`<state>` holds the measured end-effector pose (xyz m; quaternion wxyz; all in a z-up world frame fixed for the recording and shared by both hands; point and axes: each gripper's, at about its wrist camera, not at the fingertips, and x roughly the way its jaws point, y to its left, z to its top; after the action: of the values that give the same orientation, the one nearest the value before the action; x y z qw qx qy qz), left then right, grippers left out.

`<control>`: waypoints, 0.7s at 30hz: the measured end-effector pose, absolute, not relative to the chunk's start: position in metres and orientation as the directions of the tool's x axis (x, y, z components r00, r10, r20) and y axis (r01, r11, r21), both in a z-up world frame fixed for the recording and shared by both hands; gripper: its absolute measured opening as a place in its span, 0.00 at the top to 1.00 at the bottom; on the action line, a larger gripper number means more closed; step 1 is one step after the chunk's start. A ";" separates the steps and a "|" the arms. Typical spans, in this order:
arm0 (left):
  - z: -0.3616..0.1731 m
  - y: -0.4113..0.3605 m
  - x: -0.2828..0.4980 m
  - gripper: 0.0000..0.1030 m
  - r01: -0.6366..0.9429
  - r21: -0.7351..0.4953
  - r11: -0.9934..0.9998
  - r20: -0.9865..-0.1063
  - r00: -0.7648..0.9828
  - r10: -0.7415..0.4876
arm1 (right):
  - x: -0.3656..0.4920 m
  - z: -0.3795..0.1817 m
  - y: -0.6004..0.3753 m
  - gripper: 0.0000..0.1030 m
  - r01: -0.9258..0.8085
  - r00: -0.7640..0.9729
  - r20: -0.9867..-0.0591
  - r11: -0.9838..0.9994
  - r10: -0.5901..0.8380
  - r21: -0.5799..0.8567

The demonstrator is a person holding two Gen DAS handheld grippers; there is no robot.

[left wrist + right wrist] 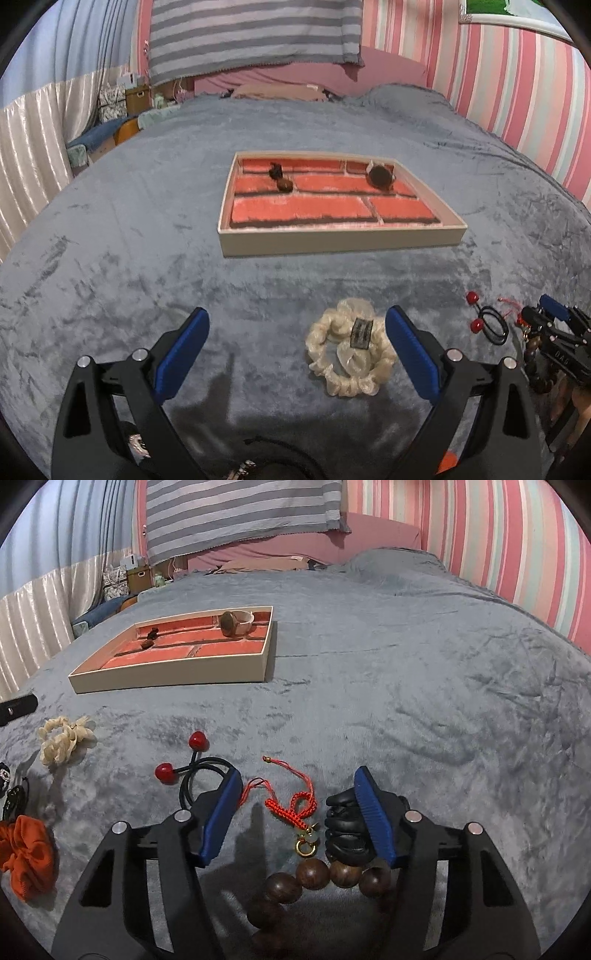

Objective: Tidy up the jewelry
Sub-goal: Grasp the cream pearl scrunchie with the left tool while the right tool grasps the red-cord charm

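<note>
Wooden bead bracelet (295,893) partly hidden behind right tool (297,812).

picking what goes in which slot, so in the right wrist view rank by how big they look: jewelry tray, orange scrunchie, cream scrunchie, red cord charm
1. jewelry tray
2. orange scrunchie, partly cut off at the edge
3. cream scrunchie and red cord charm: look alike, and the charm is nearer, so unranked
</note>
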<state>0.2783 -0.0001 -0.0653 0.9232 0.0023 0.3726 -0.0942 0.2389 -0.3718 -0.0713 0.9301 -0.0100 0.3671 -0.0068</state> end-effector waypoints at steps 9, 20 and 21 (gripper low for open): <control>-0.077 -0.003 0.281 0.10 0.182 -0.058 0.982 -0.713 0.681 -0.168 | 0.238 -0.065 -0.363 0.43 -0.028 0.748 -0.664 1.000 0.015 -0.008; -0.091 -0.002 0.288 0.27 0.187 -0.083 0.979 -0.752 0.633 -0.185 | 0.250 -0.082 -0.370 0.62 0.010 0.683 -0.731 1.000 -0.003 0.005; -0.092 -0.002 0.289 0.29 0.188 -0.080 0.979 -0.755 0.630 -0.183 | 0.250 -0.083 -0.370 0.63 0.009 0.680 -0.733 1.000 -0.007 -0.001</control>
<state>0.2887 -0.0021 -0.0920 0.9027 0.0031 0.4178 -0.1029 0.2501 -0.3697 -0.0829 0.9166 0.0012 0.3998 -0.0043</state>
